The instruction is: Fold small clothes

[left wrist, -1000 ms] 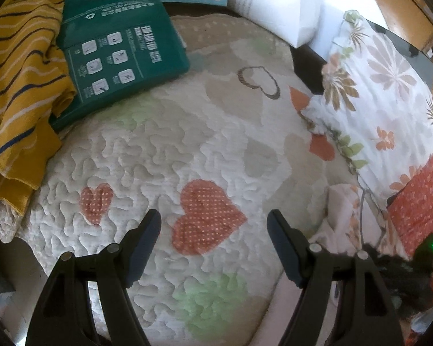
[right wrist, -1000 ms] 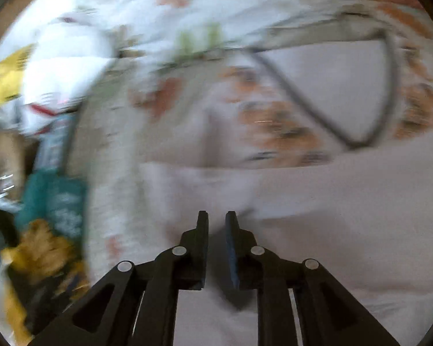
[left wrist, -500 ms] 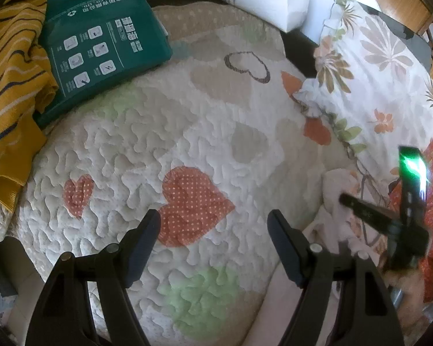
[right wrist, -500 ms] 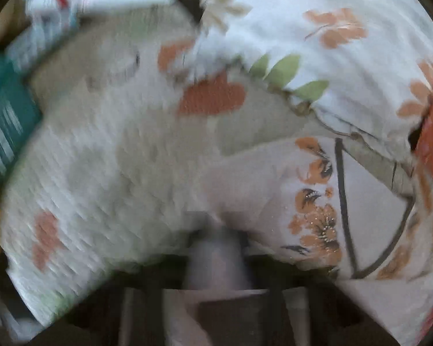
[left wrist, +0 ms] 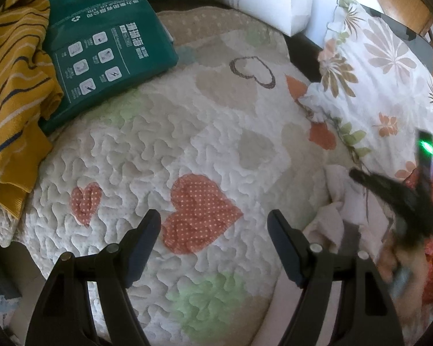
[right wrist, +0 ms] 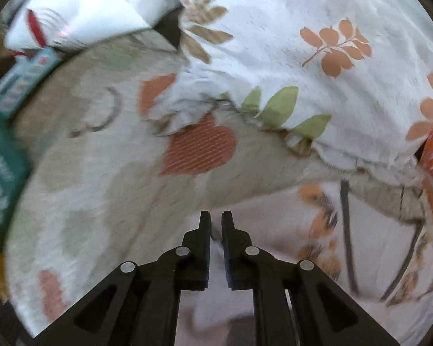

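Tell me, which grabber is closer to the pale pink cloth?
The right. The right gripper is pinching the pale pink cloth between its nearly closed fingers. The left gripper hangs open over the heart quilt, off to the cloth's left, not touching it.

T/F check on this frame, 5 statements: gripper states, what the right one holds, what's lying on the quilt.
1. The left gripper is open over the heart-print quilt. True.
2. The right gripper is wide open and holds nothing. False: its jaws are nearly together, pinching the pale pink garment.
3. A green package lies on the quilt's far left part. True.
4. The yellow striped cloth lies between the left gripper's fingers. False: it lies far off at the left edge, beside the green package.
5. The floral pillow lies on the right side of the quilt. True.
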### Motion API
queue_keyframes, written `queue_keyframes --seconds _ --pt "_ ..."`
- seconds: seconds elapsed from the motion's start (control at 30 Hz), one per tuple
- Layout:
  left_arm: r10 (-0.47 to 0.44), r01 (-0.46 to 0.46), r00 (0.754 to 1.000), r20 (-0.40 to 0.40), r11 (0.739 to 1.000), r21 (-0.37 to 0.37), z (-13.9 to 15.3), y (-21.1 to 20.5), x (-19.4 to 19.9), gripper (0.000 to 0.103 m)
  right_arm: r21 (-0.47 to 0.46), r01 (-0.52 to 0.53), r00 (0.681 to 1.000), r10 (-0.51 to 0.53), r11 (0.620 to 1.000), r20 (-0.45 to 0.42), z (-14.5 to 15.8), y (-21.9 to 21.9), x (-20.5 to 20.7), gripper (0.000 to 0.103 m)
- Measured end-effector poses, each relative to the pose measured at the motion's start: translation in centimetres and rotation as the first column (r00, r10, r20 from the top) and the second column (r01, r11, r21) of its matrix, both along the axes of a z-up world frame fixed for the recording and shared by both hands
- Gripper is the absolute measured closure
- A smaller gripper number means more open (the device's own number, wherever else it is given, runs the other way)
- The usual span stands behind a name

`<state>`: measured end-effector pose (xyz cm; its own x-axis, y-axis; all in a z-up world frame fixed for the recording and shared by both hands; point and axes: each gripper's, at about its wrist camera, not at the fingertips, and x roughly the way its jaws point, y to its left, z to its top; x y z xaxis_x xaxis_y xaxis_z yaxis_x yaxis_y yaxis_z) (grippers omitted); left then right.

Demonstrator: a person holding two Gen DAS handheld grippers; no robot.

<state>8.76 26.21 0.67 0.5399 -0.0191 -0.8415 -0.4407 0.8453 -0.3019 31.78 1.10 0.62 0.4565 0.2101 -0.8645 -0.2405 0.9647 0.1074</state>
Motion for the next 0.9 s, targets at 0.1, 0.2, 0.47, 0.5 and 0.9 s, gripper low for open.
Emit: queue_keyframes --seconds 0.1,0.2,0.47,0.5,0.9 --pt "0.004 -0.004 1.0 -0.004 1.0 -0.012 -0.1 0.2 -0.2 0.028 0.078 -0.054 0.998 0.056 0.995 -0.03 0.6 -1.1 -3.6 0.074" --pt "-0.001 0.0 1.0 -0.007 1.0 -0.02 -0.2 0.0 -0.4 0.028 0.077 -0.096 0.994 0.1 0.992 -0.049 -0.1 -0.2 -6.1 0.044" --pt "0.005 -0.005 1.0 0.006 1.0 -0.029 0.1 0.1 -0.5 0.028 -0.055 -0.152 0.985 0.146 0.987 -0.097 -5.2 4.4 -8.1 0.095" --pt "0.006 -0.006 1.0 0.005 1.0 -0.03 0.0 0.2 -0.5 0.028 -0.015 -0.165 0.981 0.162 0.986 -0.104 -5.3 4.6 -8.2 0.09" --pt "0.003 -0.004 1.0 -0.014 1.0 -0.025 -0.5 -0.1 0.0 0.028 0.071 -0.051 0.998 0.049 0.996 0.033 0.5 -3.3 -3.7 0.048"
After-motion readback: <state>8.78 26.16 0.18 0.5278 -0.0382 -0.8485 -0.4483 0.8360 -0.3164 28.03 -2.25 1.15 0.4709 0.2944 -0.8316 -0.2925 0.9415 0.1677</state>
